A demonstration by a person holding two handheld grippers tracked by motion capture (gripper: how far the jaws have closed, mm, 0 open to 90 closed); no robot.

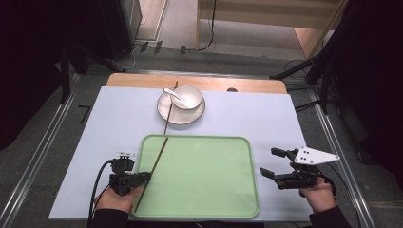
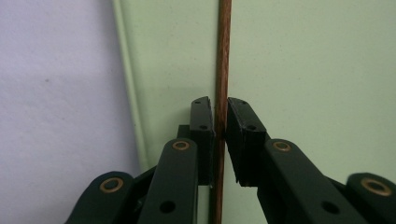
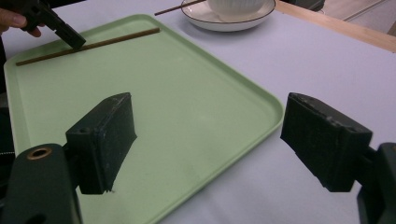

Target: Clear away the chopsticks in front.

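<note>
Soft, even light falls from above on the pale table cover [image 1: 95,156] and the green tray [image 1: 204,175], while the room's sides sink into near black in the high view. Shadows are faint: a thin one runs beside the chopstick [image 2: 223,56] in the left gripper view. The white bowl [image 1: 187,96] is slightly washed out by glare. The high view is a little soft and grainy, with straight edges bowing gently near the corners. In both gripper views the near black jaws are blurred and dark, and the tray surface beyond looks mildly hazy
</note>
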